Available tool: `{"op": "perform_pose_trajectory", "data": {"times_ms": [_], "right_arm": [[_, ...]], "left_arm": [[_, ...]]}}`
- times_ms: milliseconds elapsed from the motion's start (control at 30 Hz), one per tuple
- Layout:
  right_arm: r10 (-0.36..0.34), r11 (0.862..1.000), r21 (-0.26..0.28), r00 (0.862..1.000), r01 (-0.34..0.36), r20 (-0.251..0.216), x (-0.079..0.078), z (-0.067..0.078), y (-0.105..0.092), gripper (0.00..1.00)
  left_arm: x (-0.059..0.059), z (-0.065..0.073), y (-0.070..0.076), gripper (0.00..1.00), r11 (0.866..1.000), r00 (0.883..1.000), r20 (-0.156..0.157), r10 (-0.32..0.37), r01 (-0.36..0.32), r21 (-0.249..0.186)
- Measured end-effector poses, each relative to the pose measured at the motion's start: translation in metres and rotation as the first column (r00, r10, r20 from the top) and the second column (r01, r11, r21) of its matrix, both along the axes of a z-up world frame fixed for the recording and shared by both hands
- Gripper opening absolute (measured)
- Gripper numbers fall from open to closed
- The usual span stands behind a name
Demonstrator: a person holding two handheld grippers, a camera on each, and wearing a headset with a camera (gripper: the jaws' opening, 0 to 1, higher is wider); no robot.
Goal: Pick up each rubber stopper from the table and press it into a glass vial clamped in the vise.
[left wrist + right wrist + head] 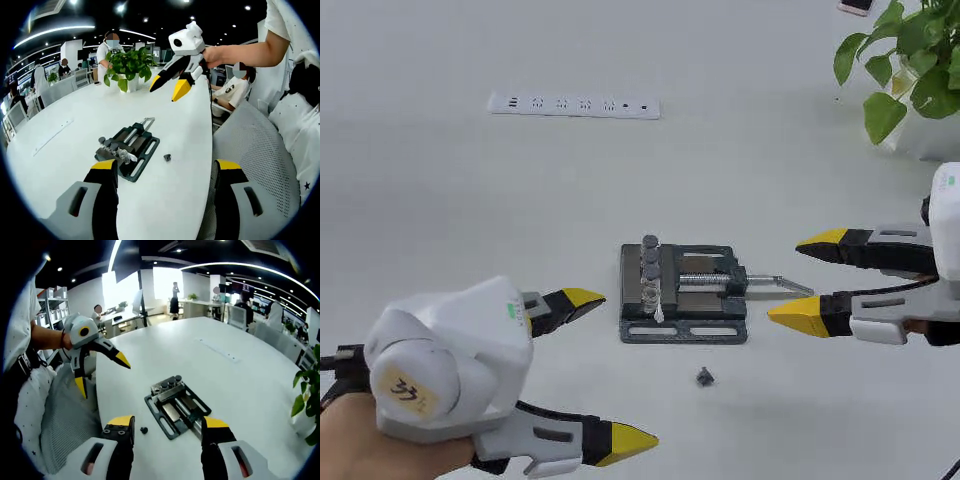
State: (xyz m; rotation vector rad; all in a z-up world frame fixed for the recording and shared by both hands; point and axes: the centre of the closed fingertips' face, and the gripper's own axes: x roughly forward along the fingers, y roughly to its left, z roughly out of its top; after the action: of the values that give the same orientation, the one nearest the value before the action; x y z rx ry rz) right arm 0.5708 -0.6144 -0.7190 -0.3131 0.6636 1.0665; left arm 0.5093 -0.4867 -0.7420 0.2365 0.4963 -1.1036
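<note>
A smooth, matte white table (pixel 470 200) runs across an open office. At 7 o'clock in the head view, a hand holds the left gripper (pixel 620 367), which has a rounded white shell and black jaws with yellow wedge tips. Its jaws are wide apart and hold nothing, and the frame edge cuts off part of the hand. A flat white power strip (pixel 574 105) lies at 11 o'clock from the vise (pixel 685 300), a dark metal block with a bright screw and handle. The vise clamps a row of small glass vials (pixel 650 270). The farther ones have dark tops, and the nearest is too small to make out. One dark rubber stopper (pixel 705 376) lies loose at 5 o'clock from the vise. At 3 o'clock the right gripper (pixel 790 279) also has spread, empty jaws. A leafy potted plant (pixel 910 60) is cropped at 1 o'clock.
</note>
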Motion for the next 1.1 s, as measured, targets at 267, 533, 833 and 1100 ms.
{"op": "perform_pose_trajectory", "data": {"times_ms": [267, 533, 833, 1100], "right_arm": [[-0.032, 0.997, 0.065, 0.999, 0.031, 0.008, -0.016, -0.007, -0.028, 0.6], [-0.041, 0.994, 0.107, 0.999, 0.038, 0.03, -0.029, -0.017, -0.055, 0.69], [-0.053, 0.988, 0.149, 0.996, 0.041, 0.075, -0.032, -0.018, -0.066, 0.71], [-0.046, 0.991, 0.129, 0.996, 0.037, 0.072, -0.038, -0.032, -0.082, 0.72]], "left_arm": [[-0.002, -0.014, -0.025, 0.7, 0.999, 0.998, -0.054, -0.017, 0.02, 0.048], [0.004, -0.043, -0.037, 0.59, 0.995, 0.993, -0.122, 0.006, 0.006, 0.098], [0.011, -0.067, -0.057, 0.44, 0.988, 0.987, -0.153, 0.05, -0.026, 0.153], [0.017, -0.09, -0.064, 0.31, 0.975, 0.979, -0.181, 0.092, -0.052, 0.218]]}}
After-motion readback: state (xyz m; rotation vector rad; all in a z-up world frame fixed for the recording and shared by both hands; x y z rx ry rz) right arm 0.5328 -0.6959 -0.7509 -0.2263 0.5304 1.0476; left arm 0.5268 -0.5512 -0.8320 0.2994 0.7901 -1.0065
